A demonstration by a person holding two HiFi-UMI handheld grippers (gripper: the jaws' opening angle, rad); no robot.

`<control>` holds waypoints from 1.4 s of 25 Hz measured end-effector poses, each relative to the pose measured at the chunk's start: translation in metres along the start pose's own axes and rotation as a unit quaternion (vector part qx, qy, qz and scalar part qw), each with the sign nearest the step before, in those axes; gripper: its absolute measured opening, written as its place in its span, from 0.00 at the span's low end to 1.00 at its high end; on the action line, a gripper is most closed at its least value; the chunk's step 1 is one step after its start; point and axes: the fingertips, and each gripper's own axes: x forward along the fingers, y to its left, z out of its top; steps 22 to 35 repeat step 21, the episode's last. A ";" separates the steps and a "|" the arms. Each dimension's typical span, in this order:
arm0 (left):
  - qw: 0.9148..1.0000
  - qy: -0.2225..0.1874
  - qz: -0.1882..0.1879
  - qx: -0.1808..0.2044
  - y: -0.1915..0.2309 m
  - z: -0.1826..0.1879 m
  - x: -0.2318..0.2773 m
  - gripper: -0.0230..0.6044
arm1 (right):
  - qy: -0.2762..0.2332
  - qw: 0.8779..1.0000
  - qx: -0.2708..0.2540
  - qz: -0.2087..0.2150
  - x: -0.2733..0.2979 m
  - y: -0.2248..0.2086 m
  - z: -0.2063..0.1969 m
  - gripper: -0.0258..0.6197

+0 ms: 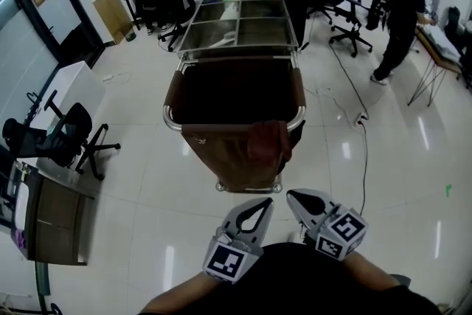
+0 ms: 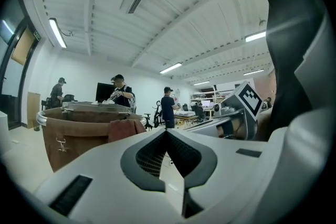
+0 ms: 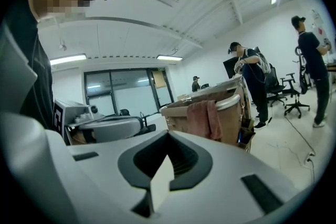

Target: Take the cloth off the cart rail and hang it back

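Observation:
A reddish-brown cloth [image 1: 268, 143] hangs over the near silver rail [image 1: 174, 125] of the cart, toward its right end. The cart carries a brown bag [image 1: 228, 151]. Both grippers are held close to the person's body, well short of the cart. My left gripper [image 1: 263, 201] is shut with nothing in it, and my right gripper [image 1: 293, 194] is shut and empty too. In the left gripper view the cloth [image 2: 126, 129] shows beyond the closed tips [image 2: 167, 131]. In the right gripper view the cloth [image 3: 205, 118] drapes beside the rail's end [image 3: 231, 102], past the closed tips [image 3: 168, 134].
A steel tray section [image 1: 237, 18] with small items extends behind the bag. Three people stand at the far end and right. Office chairs [image 1: 70, 133] sit at left and back right [image 1: 350, 29]. A cable and power strip [image 1: 361, 118] lie on the floor right of the cart.

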 end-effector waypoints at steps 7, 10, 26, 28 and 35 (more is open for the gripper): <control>1.000 -0.001 0.003 -0.005 0.000 -0.002 -0.006 0.04 | -0.002 1.000 -0.007 -0.005 -0.002 0.005 -0.001 0.05; 1.000 -0.010 0.014 -0.008 0.006 0.002 -0.007 0.04 | -0.002 1.000 -0.013 -0.007 -0.001 0.006 0.001 0.05; 0.999 -0.025 0.032 -0.015 0.017 0.009 -0.008 0.04 | -0.012 1.000 -0.022 -0.017 -0.002 0.002 0.010 0.05; 0.999 -0.025 0.032 -0.015 0.017 0.009 -0.008 0.04 | -0.012 1.000 -0.022 -0.017 -0.002 0.002 0.010 0.05; 0.999 -0.025 0.032 -0.015 0.017 0.009 -0.008 0.04 | -0.012 1.000 -0.022 -0.017 -0.002 0.002 0.010 0.05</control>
